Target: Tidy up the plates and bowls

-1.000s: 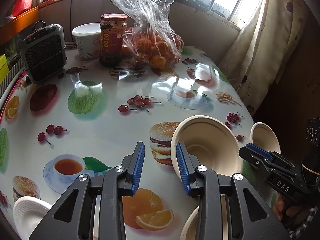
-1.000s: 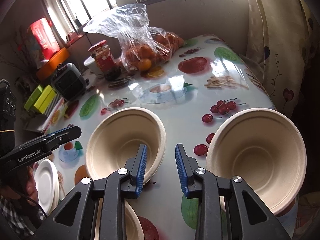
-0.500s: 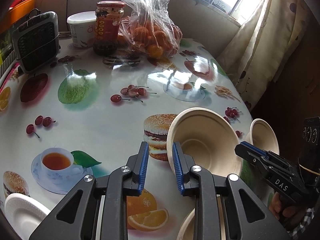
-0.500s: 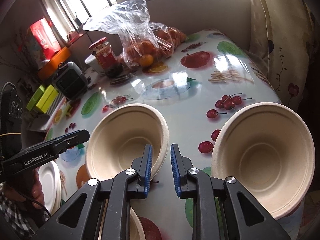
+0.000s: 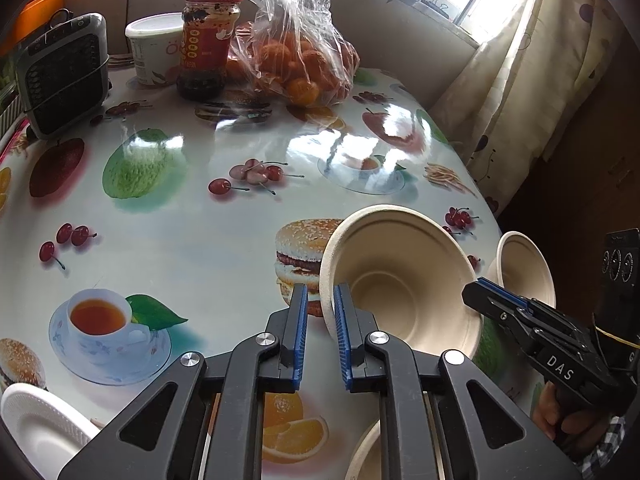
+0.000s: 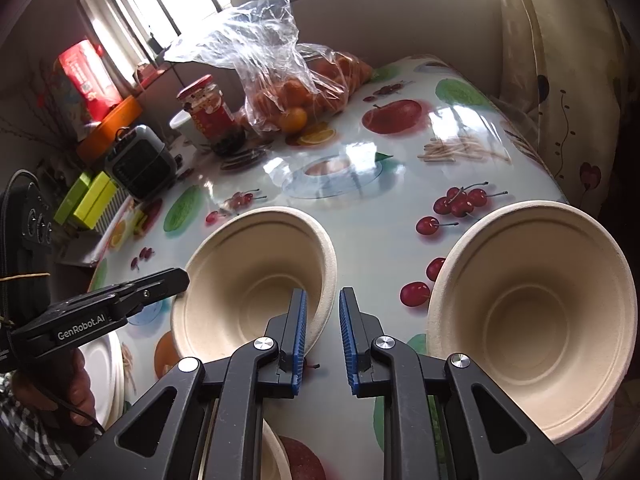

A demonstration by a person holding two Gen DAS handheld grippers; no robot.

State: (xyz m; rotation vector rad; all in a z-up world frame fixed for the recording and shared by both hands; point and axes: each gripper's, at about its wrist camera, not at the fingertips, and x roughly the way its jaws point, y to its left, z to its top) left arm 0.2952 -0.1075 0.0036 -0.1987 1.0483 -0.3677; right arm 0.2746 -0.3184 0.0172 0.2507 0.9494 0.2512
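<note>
A: Left gripper (image 5: 320,328)?
B: Jaws astride the near rim of the middle bowl (image 5: 404,280), one finger outside, one inside. Small gap w/ the rim in it. Can't tell if it's actually pinching yet.
A: Right gripper (image 6: 322,334)?
B: Same bowl, opposite side of its rim. Left pad inside the bowl, right pad outside. Gap between pads is wider than the rim, so released, not gripping.
A: Where's that bowl?
B: On the fruit-print table (image 5: 192,240), near the front edge, just right of the printed burger in the left wrist view. Looks tipped, though that may be the lens.
A: Other dishes, relative to the middle bowl?
B: Second bowl (image 6: 532,304) beside it toward the curtain (image 5: 516,92), apart from it, at the table edge. Third bowl's rim (image 5: 362,452) just nearer the cameras, mostly hidden under the grippers. White plates (image 5: 40,424) well off to the other side, at the near-left edge.
A: Far side?
B: Beyond the middle bowl: bag of oranges (image 5: 296,52), red-label jar (image 5: 206,44), white tub (image 5: 154,50), small dark heater (image 5: 64,76).
</note>
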